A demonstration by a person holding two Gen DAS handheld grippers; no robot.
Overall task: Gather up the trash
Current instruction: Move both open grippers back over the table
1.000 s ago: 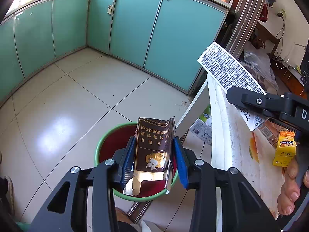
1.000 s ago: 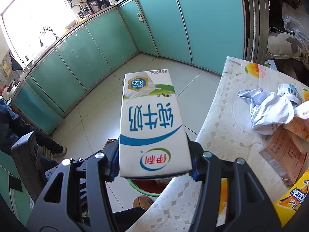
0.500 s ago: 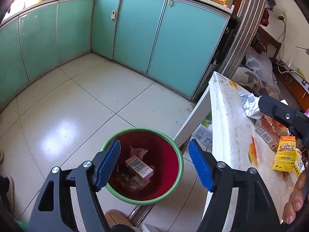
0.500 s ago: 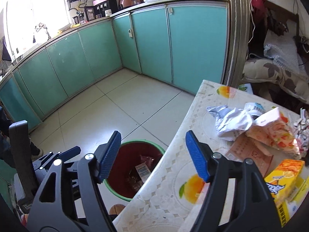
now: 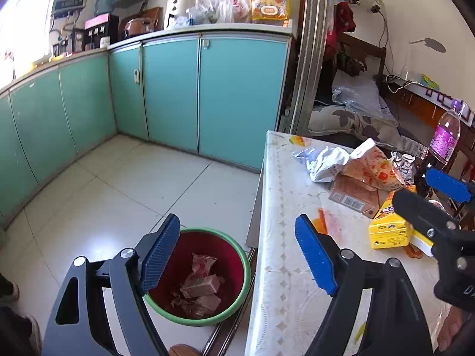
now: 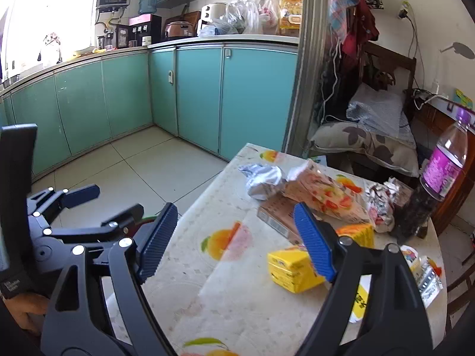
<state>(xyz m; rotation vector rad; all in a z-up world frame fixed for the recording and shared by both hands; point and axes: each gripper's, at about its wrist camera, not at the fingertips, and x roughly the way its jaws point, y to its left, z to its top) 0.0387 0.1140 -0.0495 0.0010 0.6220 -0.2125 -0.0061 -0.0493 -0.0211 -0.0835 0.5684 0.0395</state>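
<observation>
Lying flat in bin (image 5: 242,262), carton (image 5: 200,285) long axis sideways

Black-framed tongs (image 5: 237,256) with silver screws and ribbed blue pads (image 5: 314,259), twin tongs (image 6: 237,244) alike.

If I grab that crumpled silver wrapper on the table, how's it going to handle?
The crumpled silver wrapper is probably very light and floppy: it looks like thin foil, creased all over. It will likely crush further when squeezed rather than resist. Its glossy surface suggests it may slip. It touches the fruit-printed bag, so pulling might drag that.
</observation>
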